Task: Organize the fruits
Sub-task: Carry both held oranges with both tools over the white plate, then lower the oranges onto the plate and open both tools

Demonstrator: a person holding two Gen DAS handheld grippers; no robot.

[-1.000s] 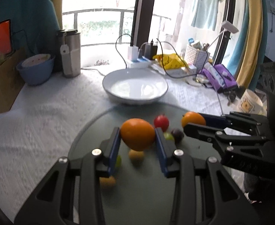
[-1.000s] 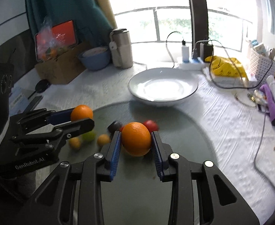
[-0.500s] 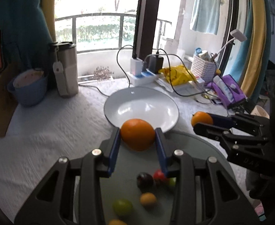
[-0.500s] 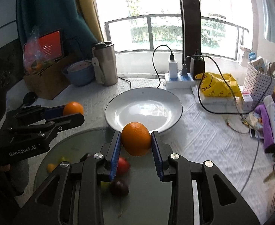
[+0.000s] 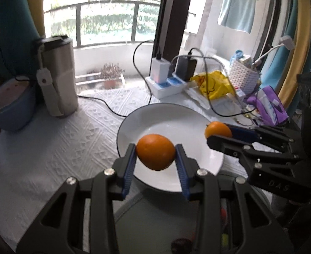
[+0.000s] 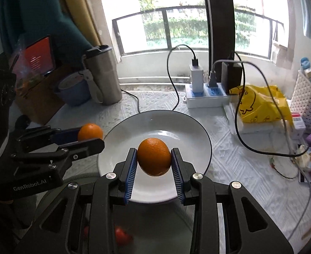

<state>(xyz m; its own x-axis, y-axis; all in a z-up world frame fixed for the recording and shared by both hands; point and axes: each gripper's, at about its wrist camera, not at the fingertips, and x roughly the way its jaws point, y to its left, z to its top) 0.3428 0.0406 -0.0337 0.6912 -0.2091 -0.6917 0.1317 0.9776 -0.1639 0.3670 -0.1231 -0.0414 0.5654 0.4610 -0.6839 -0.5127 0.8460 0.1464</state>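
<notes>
My left gripper [image 5: 155, 154] is shut on an orange [image 5: 155, 151], held in the air over the near left part of the white plate [image 5: 155, 116]. My right gripper [image 6: 154, 157] is shut on a second orange [image 6: 154, 156] above the near middle of the same plate [image 6: 189, 131]. Each gripper shows in the other's view: the right one [image 5: 220, 135] with its orange [image 5: 217, 129] over the plate's right rim, the left one [image 6: 91, 137] with its orange [image 6: 90, 131] by the plate's left rim. Small fruits, a dark one [image 5: 181, 245] and a red one [image 6: 121, 233], lie on the grey round tray [image 5: 155, 218] below.
A steel tumbler [image 5: 58, 76] and a blue bowl [image 5: 9, 105] stand at the left. Behind the plate sit a power strip [image 6: 206, 96] with chargers and trailing cables, a yellow bag [image 6: 259, 103] and a white basket [image 6: 307, 97]. A white cloth [image 5: 49, 139] covers the table.
Both grippers have carried their oranges forward, from over the grey tray with the small fruits to above the white plate. The grips have not changed.
</notes>
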